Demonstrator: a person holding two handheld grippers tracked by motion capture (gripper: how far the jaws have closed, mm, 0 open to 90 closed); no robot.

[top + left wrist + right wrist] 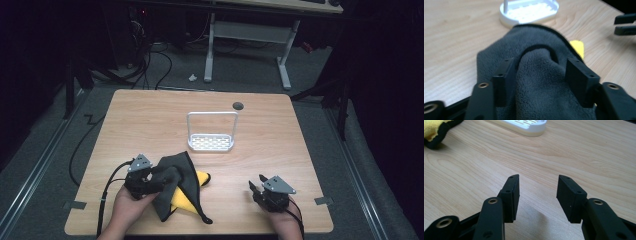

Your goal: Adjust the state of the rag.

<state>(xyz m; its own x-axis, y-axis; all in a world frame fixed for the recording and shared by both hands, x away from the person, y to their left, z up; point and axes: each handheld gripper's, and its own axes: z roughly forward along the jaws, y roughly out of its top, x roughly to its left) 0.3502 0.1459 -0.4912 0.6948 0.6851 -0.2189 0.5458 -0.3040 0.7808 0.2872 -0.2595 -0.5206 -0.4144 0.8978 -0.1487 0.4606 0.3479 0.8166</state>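
Currently my left gripper (159,181) sits at the near left of the counter (150,120) with a fold of the grey cloth (175,175) bunched between its jaws. In the left gripper view the grey cloth (541,82) fills the gap and touches the left pad; on the right side the fabric seems to meet the pad too, though the blur there leaves me unsure how firmly it is pressed. I log the left gripper (540,68) as holding the cloth at a fairly wide spread.

Cloth location: near left of the counter, draped and partly lifted at the gripper, with a yellow cloth (192,192) lying under it and showing at its right edge.

My right gripper (256,188) rests at the near right, well apart from the cloths. In the right gripper view its jaws stand wide with bare wood between them.

A white rack (211,142) stands mid-counter, beyond the cloths.
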